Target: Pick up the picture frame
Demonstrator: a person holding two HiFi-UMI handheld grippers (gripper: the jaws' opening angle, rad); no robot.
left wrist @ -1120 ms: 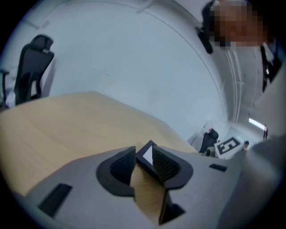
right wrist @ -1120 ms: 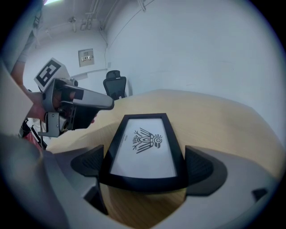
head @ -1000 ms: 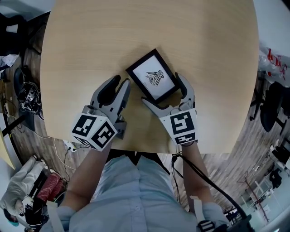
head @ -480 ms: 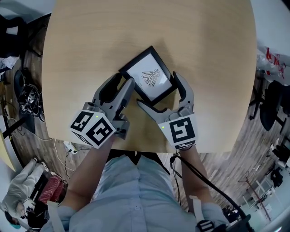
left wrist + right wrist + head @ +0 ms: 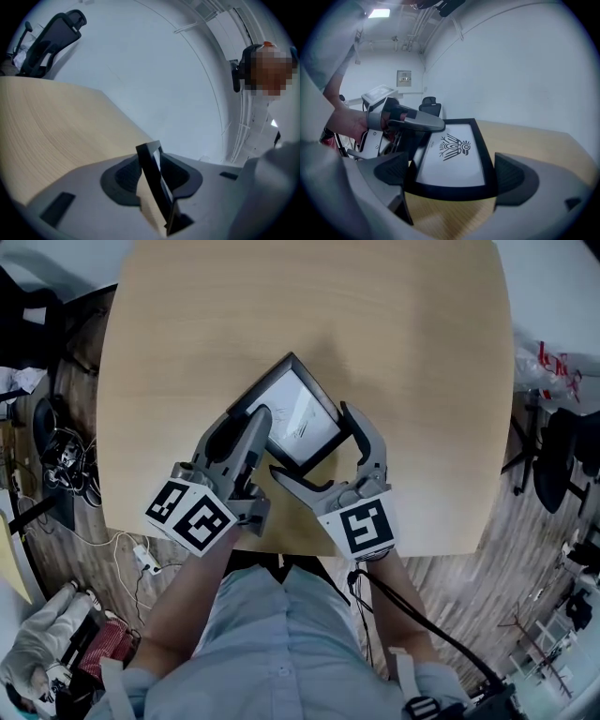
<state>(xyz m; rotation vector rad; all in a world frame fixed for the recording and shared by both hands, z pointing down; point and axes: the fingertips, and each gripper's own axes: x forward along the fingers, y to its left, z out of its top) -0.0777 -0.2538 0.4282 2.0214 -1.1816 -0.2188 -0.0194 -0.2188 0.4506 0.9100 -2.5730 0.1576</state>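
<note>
Fingers (image 5: 251,432) of the left gripper (image 5: 242,423) pinch the left edge of the picture frame (image 5: 291,413) in the head view. These jaws have just been closing, and the frame is between them. The right gripper (image 5: 311,442) holds the frame's near edge, with one jaw on each side, opened wide to fit it. The frame sits in the middle of the picture, over the round wooden table (image 5: 309,315), turned like a diamond and tipped. Both grippers are just below it, with their black and white cubes toward the bottom

In the left gripper view, the picture frame (image 5: 152,180) stands thin and edge-on at the bottom middle. It is right between the two dark pads (image 5: 124,178), which close on it. The table (image 5: 47,122) fills the left side, and a black chair (image 5: 56,33) is in the upper left

In the right gripper view, the picture frame (image 5: 454,161) lies flat across the middle, showing a black bird drawing (image 5: 453,147) on white. Its near corners touch the pads (image 5: 508,173) on both sides. The left gripper's finger (image 5: 417,123) lies over the frame's left edge. Wood of the table (image 5: 534,136) shows to the right and under the near edge
</note>
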